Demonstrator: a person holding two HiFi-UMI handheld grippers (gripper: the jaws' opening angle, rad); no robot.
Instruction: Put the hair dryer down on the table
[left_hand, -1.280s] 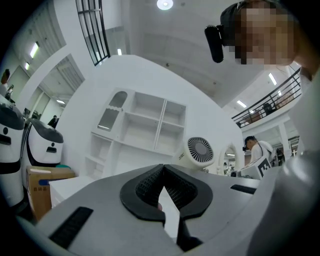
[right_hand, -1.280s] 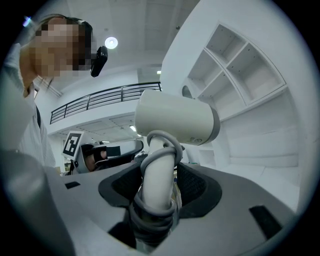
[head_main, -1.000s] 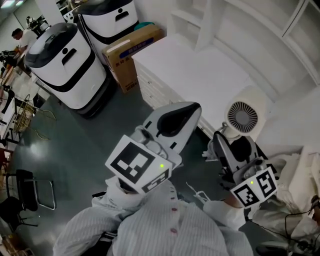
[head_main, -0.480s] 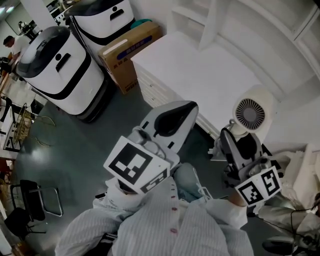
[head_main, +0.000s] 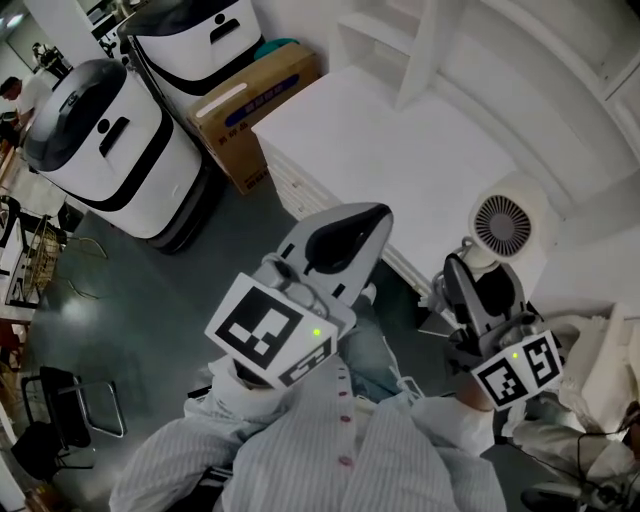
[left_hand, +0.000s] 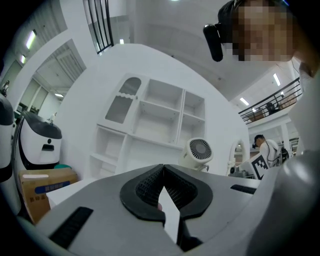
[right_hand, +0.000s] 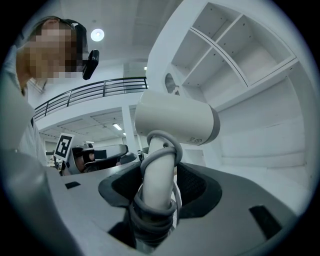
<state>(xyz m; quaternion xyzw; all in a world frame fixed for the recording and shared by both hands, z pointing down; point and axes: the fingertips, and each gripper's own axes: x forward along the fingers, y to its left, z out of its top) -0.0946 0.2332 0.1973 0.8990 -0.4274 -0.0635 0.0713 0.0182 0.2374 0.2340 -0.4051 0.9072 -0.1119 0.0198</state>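
A person's right gripper (head_main: 482, 290) is clamped on the handle (right_hand: 159, 172) of a white hair dryer (head_main: 500, 225), holding it upright over the near edge of the white table (head_main: 400, 140), toward that edge's right end. The right gripper view shows both jaws pressed against the handle, with the grey cord (right_hand: 161, 146) looped around it just above the grip. The barrel sits crosswise on top of the handle. From the head view the round intake grille (head_main: 500, 226) faces up at the camera and the dryer's body lies over the tabletop, while the gripper itself hangs just off the near edge. Whether any part of the dryer touches the surface cannot be told, but it appears to be carried rather than resting. The low hold on the handle looks chosen to keep the barrel free, so it can be tipped or lowered onto the open white surface ahead. The left gripper (head_main: 368, 222) is closed with nothing between its jaws, as its own view confirms. It is held in front of the person's chest, short of the table's near edge, and takes no part in the carry. A cardboard box (head_main: 240, 105) stands on the floor off the table's left corner, and a white shelf unit (left_hand: 150, 125) rises beyond the table's far edge.
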